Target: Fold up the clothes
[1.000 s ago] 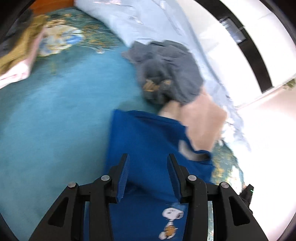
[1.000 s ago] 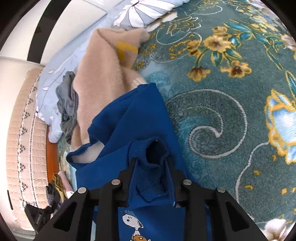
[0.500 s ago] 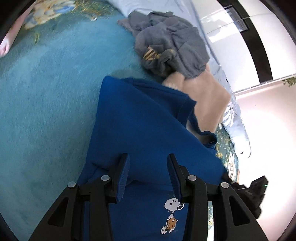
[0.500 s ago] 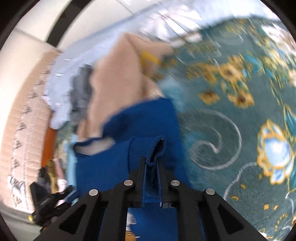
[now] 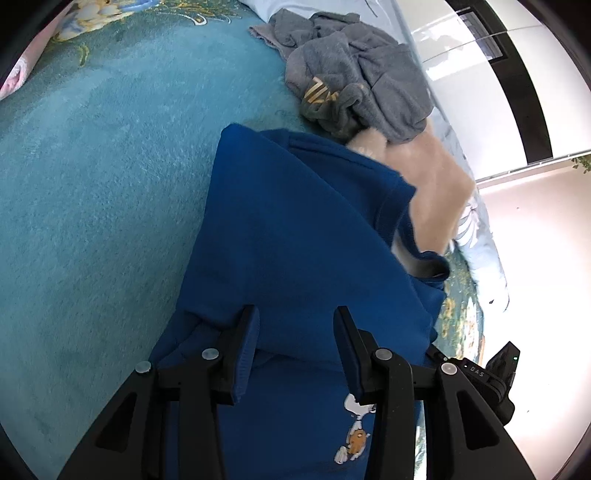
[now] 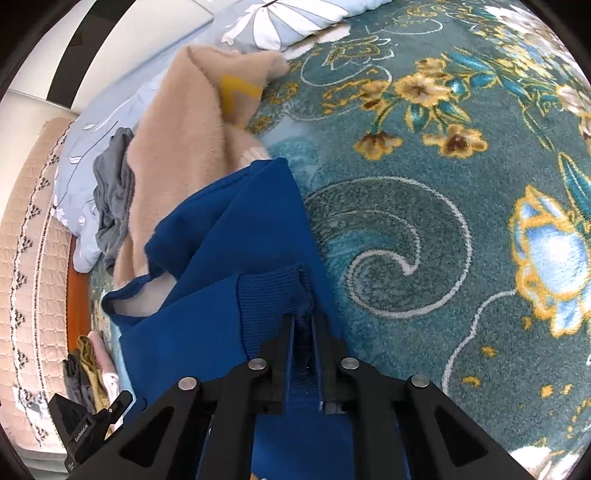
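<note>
A blue sweatshirt [image 5: 295, 229] with a cartoon dog print lies on the teal floral carpet [image 5: 92, 192]. My left gripper [image 5: 295, 325] hovers open over its middle, jaws wide apart with only flat cloth beneath them. In the right wrist view the same blue sweatshirt [image 6: 236, 236] has one sleeve folded over its body. My right gripper [image 6: 303, 321] is shut on the ribbed blue sleeve cuff [image 6: 273, 295]. The sweatshirt's collar end rests against a beige fleece garment [image 6: 177, 140].
A crumpled grey garment [image 5: 354, 85] lies beyond the sweatshirt, next to the beige fleece garment [image 5: 436, 184]. Pale blue floral bedding [image 6: 280, 22] runs along the far side. Folded clothes [image 6: 92, 365] are stacked at the left edge. Patterned carpet [image 6: 443, 229] spreads to the right.
My right gripper closed on the sleeve cuff, which it held loosely a second ago. My left gripper moved forward over the sweatshirt, staying open.
</note>
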`<act>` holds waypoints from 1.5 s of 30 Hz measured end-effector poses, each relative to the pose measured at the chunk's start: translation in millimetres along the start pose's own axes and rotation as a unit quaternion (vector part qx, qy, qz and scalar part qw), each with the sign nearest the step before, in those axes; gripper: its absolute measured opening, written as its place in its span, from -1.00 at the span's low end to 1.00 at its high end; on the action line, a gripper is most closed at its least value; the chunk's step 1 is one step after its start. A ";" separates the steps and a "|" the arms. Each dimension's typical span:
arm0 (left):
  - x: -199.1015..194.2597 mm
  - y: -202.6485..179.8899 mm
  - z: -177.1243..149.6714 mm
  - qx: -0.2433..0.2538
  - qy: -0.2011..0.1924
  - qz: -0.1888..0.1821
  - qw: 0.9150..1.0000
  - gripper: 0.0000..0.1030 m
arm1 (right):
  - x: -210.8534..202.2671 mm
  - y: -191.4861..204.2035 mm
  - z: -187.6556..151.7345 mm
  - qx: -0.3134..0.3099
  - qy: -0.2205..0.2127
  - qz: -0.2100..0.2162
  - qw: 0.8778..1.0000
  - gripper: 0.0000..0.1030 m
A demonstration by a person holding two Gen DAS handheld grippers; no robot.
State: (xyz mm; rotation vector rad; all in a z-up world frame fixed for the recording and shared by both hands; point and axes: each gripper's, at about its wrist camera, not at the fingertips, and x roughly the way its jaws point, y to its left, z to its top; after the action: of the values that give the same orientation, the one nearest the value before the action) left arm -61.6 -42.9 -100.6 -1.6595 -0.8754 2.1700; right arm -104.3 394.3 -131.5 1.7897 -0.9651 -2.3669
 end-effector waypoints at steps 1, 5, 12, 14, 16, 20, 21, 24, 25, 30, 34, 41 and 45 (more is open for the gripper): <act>-5.9 -1.5 -0.1 0.001 -0.004 0.001 1.000 -0.17 | -3.2 0.7 0.5 -0.003 0.002 0.001 1.000 -0.69; -35.5 -10.4 1.7 0.013 -0.026 0.005 1.000 -0.17 | -21.7 5.6 -3.4 -0.023 -0.013 0.016 1.000 -0.47; -123.3 -34.8 15.8 0.061 -0.097 0.015 0.993 -0.17 | -41.7 19.5 -9.5 -0.026 -0.028 0.048 0.998 -0.45; -155.4 -39.6 20.3 0.060 -0.120 0.007 0.991 -0.17 | -45.5 27.2 -14.0 -0.025 -0.029 0.063 0.997 -0.45; -186.3 -45.7 19.9 0.056 -0.136 -0.006 0.989 -0.16 | -52.2 34.2 -22.3 -0.030 -0.028 0.074 0.996 -0.45; -213.6 -57.2 3.2 0.065 -0.137 0.018 0.988 -0.14 | -65.9 40.9 -40.4 -0.046 -0.023 0.091 0.995 -0.45; -211.4 -57.7 -3.9 0.068 -0.130 0.032 0.989 -0.14 | -68.2 39.0 -45.0 -0.052 -0.021 0.089 0.994 -0.45; -189.3 -46.8 -32.1 0.058 -0.103 0.072 0.990 -0.14 | -74.5 32.5 -59.0 -0.070 -0.012 0.083 0.994 -0.45; -179.4 -40.9 -41.8 0.053 -0.091 0.081 0.991 -0.14 | -76.4 27.2 -63.5 -0.074 -0.008 0.079 0.994 -0.44; -127.7 -17.0 -78.7 0.048 -0.012 0.148 0.988 -0.14 | -87.2 -9.0 -81.7 -0.077 0.006 0.062 0.995 -0.43; -91.5 -2.4 -98.7 0.049 0.057 0.204 0.976 -0.14 | -93.5 -41.5 -92.4 -0.064 0.015 0.049 0.997 -0.29; -55.3 18.0 -116.2 0.023 0.118 0.228 0.966 -0.14 | -96.5 -87.5 -115.8 -0.049 0.039 0.025 0.998 -0.15; -40.5 29.6 -125.0 0.011 0.147 0.224 0.963 -0.14 | -89.3 -95.4 -138.5 -0.049 0.065 0.031 0.996 -0.15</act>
State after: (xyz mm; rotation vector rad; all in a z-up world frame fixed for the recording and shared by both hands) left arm 72.7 -51.2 -107.2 -2.2691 -0.4192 2.0915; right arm 79.9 441.3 -121.3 1.8229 -0.8612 -2.1901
